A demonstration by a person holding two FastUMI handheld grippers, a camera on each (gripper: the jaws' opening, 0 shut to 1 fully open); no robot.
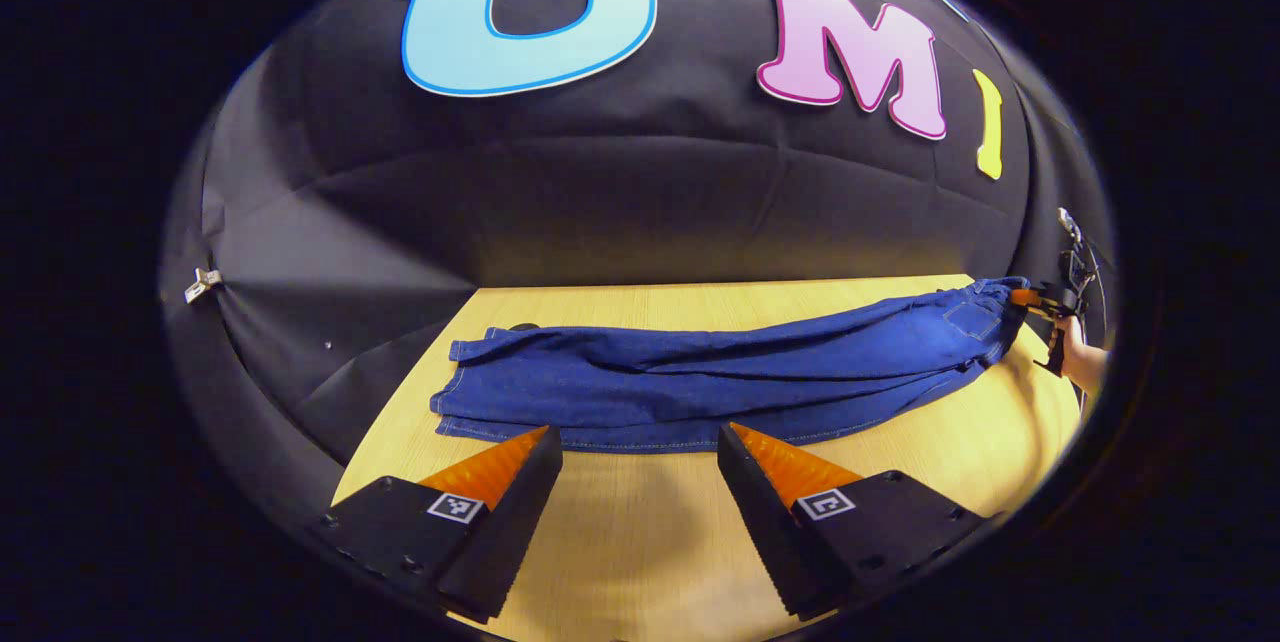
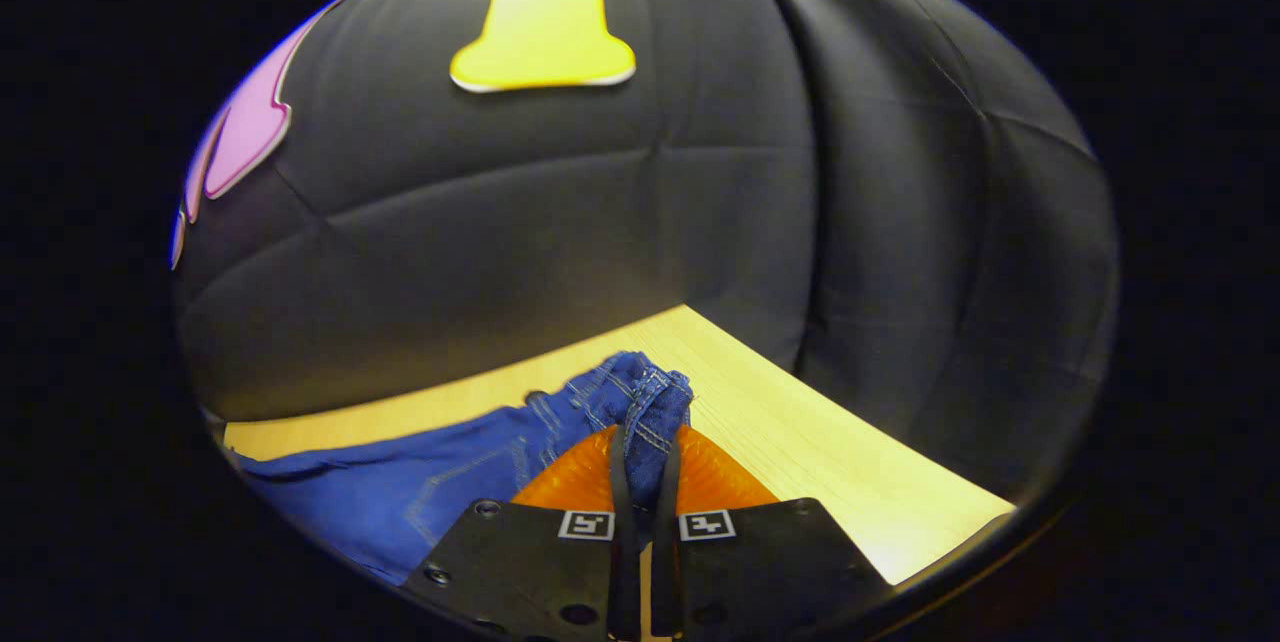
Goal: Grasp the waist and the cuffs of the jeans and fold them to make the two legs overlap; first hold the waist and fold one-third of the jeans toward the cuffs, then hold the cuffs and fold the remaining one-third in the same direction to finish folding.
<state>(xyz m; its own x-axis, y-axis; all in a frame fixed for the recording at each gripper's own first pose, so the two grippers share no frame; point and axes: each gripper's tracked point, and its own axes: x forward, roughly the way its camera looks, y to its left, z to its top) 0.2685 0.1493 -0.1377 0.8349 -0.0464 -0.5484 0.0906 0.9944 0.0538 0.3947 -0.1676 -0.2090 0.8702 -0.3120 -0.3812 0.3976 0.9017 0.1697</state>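
The jeans (image 1: 700,382) are laid lengthwise across the wooden table (image 1: 620,532), legs overlapped, with the cuffs (image 1: 460,387) at one end and the waist (image 2: 645,402) at the other. The waist is bunched and clamped between both fingers of the right gripper (image 2: 640,482), which is seen in the left gripper view at the far end, held by a hand (image 1: 1085,362). The left gripper (image 1: 640,447) is held with its fingers spread wide, just short of the near edge of the legs, gripping nothing.

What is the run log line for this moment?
left gripper: open, near jeans | right gripper: shut on waist | table
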